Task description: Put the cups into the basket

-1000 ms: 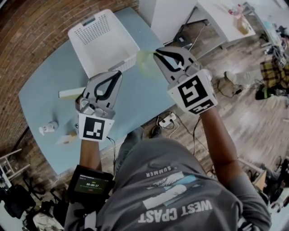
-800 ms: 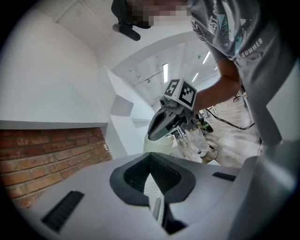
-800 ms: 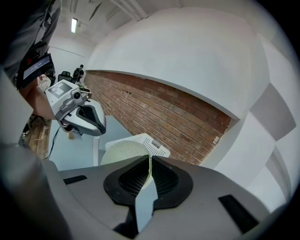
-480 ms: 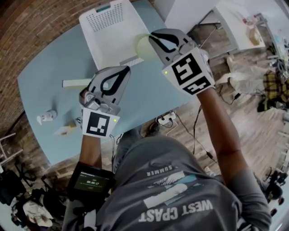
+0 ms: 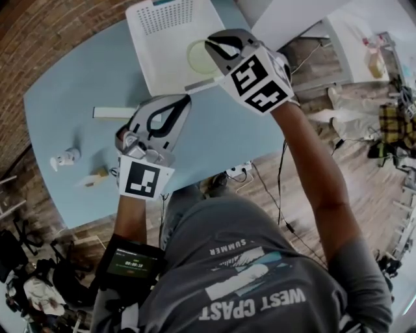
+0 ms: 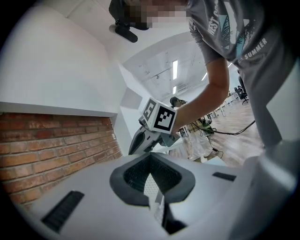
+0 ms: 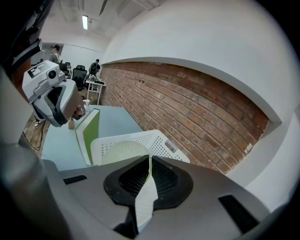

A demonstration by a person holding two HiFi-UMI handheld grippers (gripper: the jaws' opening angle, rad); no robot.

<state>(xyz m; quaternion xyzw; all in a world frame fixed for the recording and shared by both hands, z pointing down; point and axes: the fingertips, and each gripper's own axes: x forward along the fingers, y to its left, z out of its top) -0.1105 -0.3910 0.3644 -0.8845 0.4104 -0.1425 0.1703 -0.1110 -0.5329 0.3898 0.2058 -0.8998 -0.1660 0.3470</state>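
Observation:
A white perforated basket stands at the far end of the pale blue table. My right gripper is shut on the rim of a pale green cup, which hangs over the basket's near right corner. In the right gripper view the cup sits just ahead of the jaws, with the basket behind it. My left gripper hovers over the table short of the basket, shut and empty. From the left gripper I see the right gripper ahead.
A flat green-and-white box lies left of the left gripper. A small white object and a small wooden block sit near the table's left front edge. A white desk stands at the right, with cables on the floor.
The right gripper has carried the cup from beside the basket's corner to over the basket. The left gripper has drifted slightly toward the basket.

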